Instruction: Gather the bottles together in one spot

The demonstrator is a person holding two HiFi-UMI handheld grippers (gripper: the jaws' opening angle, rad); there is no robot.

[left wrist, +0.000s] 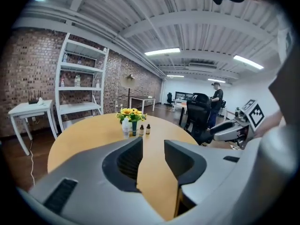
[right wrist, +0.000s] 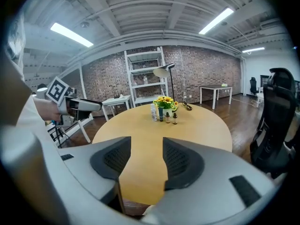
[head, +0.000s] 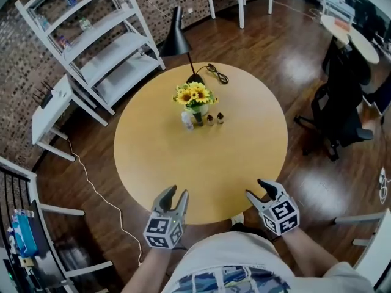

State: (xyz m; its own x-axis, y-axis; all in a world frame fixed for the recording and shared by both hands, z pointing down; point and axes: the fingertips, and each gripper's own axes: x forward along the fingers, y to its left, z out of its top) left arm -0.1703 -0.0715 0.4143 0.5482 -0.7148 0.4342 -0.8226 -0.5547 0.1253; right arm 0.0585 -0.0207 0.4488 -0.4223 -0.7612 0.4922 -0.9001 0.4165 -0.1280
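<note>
Well, the bottles [head: 209, 119] are already standing together mid-table, just beside the sunflowers [head: 195, 95]: one pale and plastic-looking, two small, brown and dark-capped. I'm holding my left fingers [head: 168, 196] and right fingers [head: 269, 187] at the near edge of the round, smooth, wood-toned table [head: 244, 151], both spread and gripping nothing. I'm reckoning the gathering looks done, so next I'm just scanning for strays.
</note>
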